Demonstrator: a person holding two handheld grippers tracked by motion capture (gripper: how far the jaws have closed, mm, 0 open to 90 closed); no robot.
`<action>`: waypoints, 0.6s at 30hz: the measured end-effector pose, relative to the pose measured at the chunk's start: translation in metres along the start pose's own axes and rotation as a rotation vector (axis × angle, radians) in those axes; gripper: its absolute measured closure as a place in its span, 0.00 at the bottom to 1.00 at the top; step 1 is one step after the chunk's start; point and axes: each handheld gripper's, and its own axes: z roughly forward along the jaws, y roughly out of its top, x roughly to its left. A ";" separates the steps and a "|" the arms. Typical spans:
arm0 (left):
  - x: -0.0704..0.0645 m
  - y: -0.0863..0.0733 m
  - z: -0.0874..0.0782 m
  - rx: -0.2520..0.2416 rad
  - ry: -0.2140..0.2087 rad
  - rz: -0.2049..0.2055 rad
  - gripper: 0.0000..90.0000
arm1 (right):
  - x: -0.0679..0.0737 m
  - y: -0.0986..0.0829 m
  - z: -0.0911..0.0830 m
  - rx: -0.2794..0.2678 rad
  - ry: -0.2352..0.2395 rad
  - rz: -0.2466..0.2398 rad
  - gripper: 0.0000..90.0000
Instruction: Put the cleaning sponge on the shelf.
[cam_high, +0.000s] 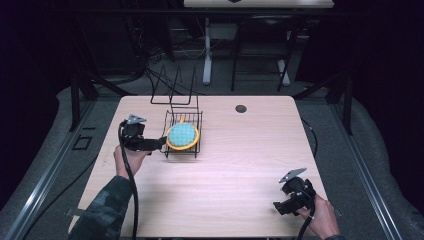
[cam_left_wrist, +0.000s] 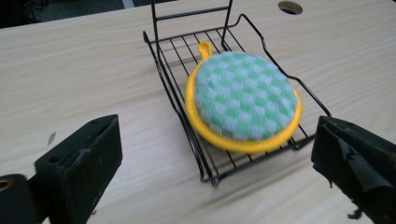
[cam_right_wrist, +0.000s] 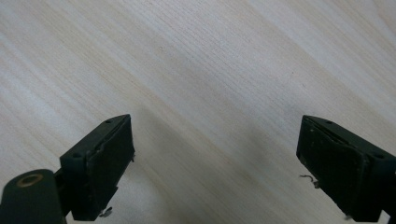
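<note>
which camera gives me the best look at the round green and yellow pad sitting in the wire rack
The left gripper view: the pad is close up there, with its green checks, yellow rim and small loop clear, lying in the wire rack. The high view has it small, between the rack's walls. The right gripper view faces bare table.

A round quilted pot holder (cam_left_wrist: 245, 95), checked in green and pale blue with a yellow rim and a small yellow loop, is lying flat inside a black wire rack (cam_left_wrist: 175, 88). The rack is sitting upright on the pale wooden surface (cam_left_wrist: 79, 74), toward its far left part.
</note>
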 end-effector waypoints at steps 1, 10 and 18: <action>0.000 -0.002 -0.005 0.009 0.001 0.004 0.00 | 0.000 0.000 0.000 -0.001 -0.002 0.000 0.12; 0.001 -0.039 -0.046 0.015 0.044 0.055 0.00 | 0.000 0.001 -0.001 0.002 0.000 -0.006 0.12; 0.002 -0.083 -0.062 0.050 0.062 0.024 0.00 | 0.001 0.001 0.001 -0.001 -0.004 -0.005 0.12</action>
